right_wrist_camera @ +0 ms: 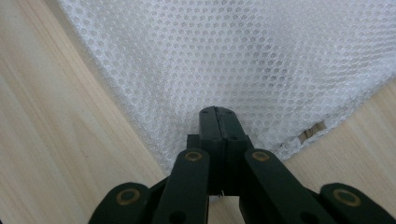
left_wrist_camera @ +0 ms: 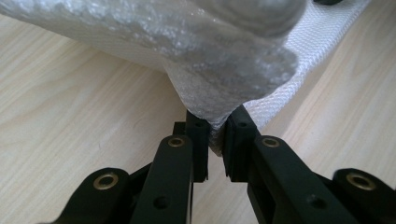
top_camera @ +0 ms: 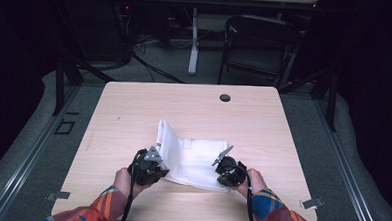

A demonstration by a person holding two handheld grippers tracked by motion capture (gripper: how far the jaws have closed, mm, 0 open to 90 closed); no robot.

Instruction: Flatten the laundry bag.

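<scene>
Two tools pinching white mesh cloth [top_camera: 194, 158] near corners, bare table [top_camera: 134, 108] beyond

Lab-like recording room, dark surround, bare wooden table [top_camera: 194, 103], folding chair [top_camera: 259, 43], floor cables [top_camera: 151, 63]; metal framing [top_camera: 60, 79]

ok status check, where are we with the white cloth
Left hand-held gripper shut on white mesh cloth, near-left corner raised. Right hand-held gripper shut on its near-right corner. Table has nothing in the way.

Overhead light falls bright and even on the wooden table [top_camera: 134, 108], while the room beyond sinks into near-black. The high view is soft and grainy. In the left gripper view, the near white cloth [left_wrist_camera: 224, 60] blurs out of focus.
</scene>
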